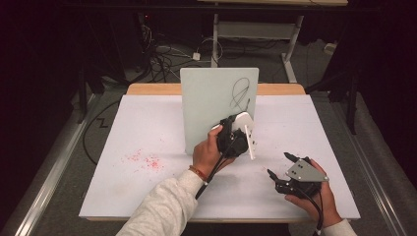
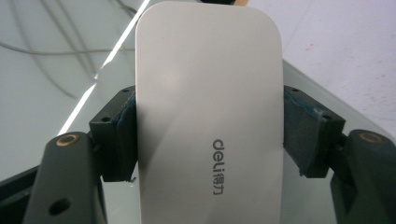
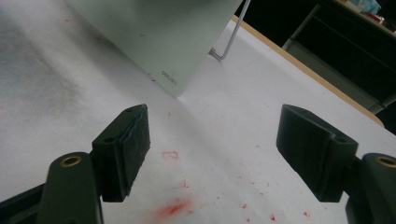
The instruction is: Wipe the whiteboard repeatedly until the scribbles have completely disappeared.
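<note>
Two handheld grippers work above a white-covered table: the left gripper clamps a white rounded plastic eraser by its long sides, held against an upright pale-green glass board bearing black scribbles — the right gripper rests nearby, jaws spread wide, holding nothing.

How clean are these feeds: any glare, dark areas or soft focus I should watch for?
High view: table evenly lit, surroundings almost black. Left gripper view: white eraser close, soft sheen, logo sharp; bright glare streak on the board behind. Right gripper view: jaws sharp, red marks slightly soft.
</note>
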Demonstrator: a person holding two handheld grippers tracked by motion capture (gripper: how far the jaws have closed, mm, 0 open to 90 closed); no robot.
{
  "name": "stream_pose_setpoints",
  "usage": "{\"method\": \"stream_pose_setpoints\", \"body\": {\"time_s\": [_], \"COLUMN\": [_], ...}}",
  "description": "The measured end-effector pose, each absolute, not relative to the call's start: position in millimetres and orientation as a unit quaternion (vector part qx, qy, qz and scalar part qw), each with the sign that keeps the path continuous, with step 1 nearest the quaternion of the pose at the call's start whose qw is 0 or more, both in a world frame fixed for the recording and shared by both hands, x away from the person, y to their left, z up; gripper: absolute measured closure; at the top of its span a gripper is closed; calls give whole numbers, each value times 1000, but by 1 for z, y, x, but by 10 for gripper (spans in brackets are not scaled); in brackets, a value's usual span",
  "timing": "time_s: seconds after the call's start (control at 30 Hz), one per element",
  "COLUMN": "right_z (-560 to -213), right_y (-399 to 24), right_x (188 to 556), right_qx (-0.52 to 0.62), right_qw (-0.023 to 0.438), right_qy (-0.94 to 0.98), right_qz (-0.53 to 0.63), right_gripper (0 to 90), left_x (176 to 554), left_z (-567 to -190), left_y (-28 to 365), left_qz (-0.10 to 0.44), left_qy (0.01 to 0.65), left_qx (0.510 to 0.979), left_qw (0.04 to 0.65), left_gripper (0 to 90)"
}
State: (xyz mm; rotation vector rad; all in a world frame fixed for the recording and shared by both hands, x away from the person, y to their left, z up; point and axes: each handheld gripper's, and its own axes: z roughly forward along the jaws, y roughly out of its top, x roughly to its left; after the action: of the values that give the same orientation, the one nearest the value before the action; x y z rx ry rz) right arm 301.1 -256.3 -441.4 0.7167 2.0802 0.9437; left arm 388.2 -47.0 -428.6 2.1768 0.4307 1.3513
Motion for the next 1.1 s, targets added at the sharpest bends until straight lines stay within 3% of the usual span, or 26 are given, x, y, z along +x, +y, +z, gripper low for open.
{"method": "stream_pose_setpoints", "body": {"time_s": [0.3, 0.4, 0.77, 1.1], "right_z": [-442, -442, -443, -443], "right_y": [-259, -258, -258, -258], "right_x": [302, 302, 302, 302], "right_qx": [284, 283, 284, 281], "right_qw": [365, 364, 362, 361], "right_qy": [807, 808, 810, 811], "right_qz": [367, 367, 365, 365], "right_gripper": [263, 264, 263, 263], "left_x": [377, 379, 408, 401], "left_z": [-461, -457, -374, -393], "left_y": [-59, -57, -36, -35], "left_qz": [501, 498, 500, 510], "left_qy": [125, 126, 186, 194], "left_qx": [821, 822, 788, 777], "left_qw": [243, 246, 307, 313], "left_gripper": [283, 283, 283, 285]}}
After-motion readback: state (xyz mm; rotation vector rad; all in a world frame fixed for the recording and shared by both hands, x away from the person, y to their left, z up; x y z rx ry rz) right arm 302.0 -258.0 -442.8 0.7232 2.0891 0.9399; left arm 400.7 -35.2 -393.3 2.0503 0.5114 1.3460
